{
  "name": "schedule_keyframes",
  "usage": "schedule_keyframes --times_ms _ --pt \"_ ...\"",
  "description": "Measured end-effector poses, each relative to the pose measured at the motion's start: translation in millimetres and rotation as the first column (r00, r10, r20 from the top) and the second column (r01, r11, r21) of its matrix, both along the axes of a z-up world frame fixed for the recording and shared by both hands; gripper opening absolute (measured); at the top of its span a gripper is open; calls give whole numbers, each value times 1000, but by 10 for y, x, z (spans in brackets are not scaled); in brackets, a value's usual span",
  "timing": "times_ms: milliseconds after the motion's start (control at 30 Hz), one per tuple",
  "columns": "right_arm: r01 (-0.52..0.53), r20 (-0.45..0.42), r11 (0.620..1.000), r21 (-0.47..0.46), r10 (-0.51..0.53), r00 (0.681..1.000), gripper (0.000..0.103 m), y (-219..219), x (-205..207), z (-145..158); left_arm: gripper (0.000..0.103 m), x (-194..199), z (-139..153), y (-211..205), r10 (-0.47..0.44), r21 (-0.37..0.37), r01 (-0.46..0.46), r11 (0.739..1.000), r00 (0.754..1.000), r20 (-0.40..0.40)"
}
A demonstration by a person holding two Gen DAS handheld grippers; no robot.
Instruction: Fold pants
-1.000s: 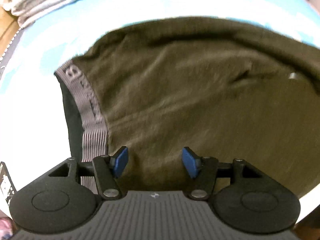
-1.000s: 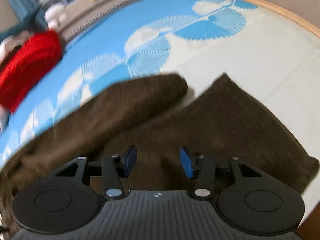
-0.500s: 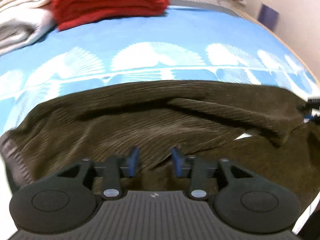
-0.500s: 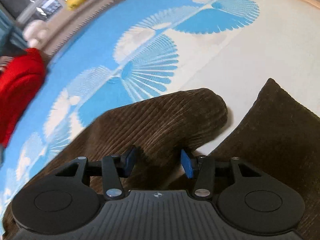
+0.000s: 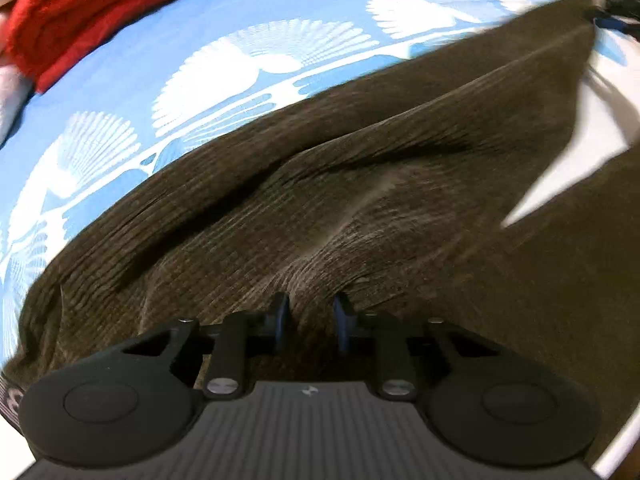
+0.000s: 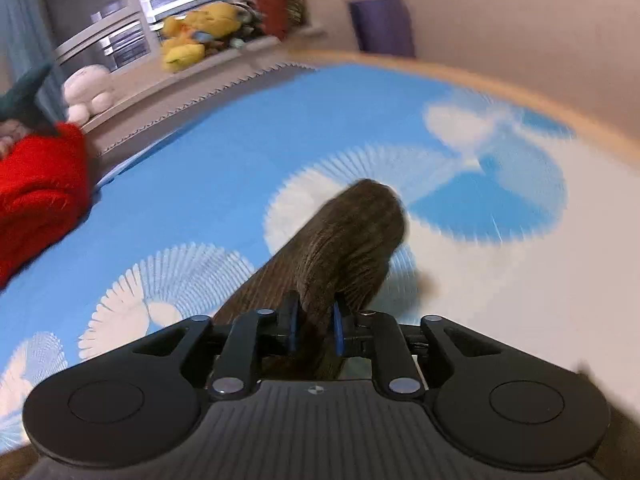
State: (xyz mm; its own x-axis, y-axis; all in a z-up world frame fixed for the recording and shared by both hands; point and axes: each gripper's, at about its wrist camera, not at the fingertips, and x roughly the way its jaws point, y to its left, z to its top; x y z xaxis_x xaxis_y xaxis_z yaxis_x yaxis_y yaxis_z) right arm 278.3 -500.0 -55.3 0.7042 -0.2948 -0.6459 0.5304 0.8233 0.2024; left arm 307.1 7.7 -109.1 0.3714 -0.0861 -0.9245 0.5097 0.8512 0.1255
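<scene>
Brown corduroy pants [image 5: 360,208] lie across a blue and white shell-print sheet [image 5: 248,52]. My left gripper [image 5: 310,316] is closing its jaws on a bunch of the fabric, and creases fan out from the blue pads [image 5: 280,316]. The upper leg stretches tight toward the top right, where my right gripper [image 5: 600,18] holds its end. In the right wrist view the leg end [image 6: 352,232] stands up between the pads, lifted off the sheet, with my right gripper [image 6: 314,328] closing on it. A strip of grey waistband [image 5: 8,396] shows at the lower left.
A folded red garment [image 5: 100,12] lies at the far left of the bed [image 6: 36,188], with white folded cloth [image 5: 8,100] beside it. Plush toys [image 6: 200,36] sit on a ledge behind. The bed's wooden edge [image 6: 520,88] curves along the right, near a wall.
Both grippers have narrowed onto the fabric. The left one moved away from the waistband along the pants. The right one lifted the leg end off the sheet, and the leg now stretches between them.
</scene>
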Motion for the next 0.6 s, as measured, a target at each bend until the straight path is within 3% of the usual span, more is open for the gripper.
schedule_keyframes --times_ms 33,67,100,200,267,333,467,567,600 --pt "45 -3 999 -12 -45 999 31 -36 -24 -6 27 -14 14 20 -33 3 33 999 999 -12" --pt "92 -22 996 0 -92 996 44 -95 -58 -44 27 -34 22 45 -67 2 67 998 997 -26" --pt "137 -47 990 40 -135 990 48 -180 -105 -111 27 -53 37 76 -92 0 92 996 995 -36" --pt "242 -113 947 213 -222 968 48 -396 -257 -377 27 -105 43 137 -136 -4 136 991 989 -55" --pt "257 -154 909 327 -217 964 48 -420 -335 -588 27 -72 74 186 -110 -17 109 994 993 -43" --pt "254 -174 888 384 -200 964 48 -349 -354 -704 27 -34 109 236 -74 -37 73 997 996 -41" --pt "175 -106 903 391 -145 984 48 -117 -269 -671 27 -118 79 183 -92 -5 92 996 995 -40" --pt "203 -103 896 395 -177 979 48 -80 -226 -687 27 -162 40 102 -96 20 96 995 995 -38" --pt "221 -105 892 394 -195 975 43 -67 -219 -700 27 -155 35 99 -93 24 94 995 995 -38"
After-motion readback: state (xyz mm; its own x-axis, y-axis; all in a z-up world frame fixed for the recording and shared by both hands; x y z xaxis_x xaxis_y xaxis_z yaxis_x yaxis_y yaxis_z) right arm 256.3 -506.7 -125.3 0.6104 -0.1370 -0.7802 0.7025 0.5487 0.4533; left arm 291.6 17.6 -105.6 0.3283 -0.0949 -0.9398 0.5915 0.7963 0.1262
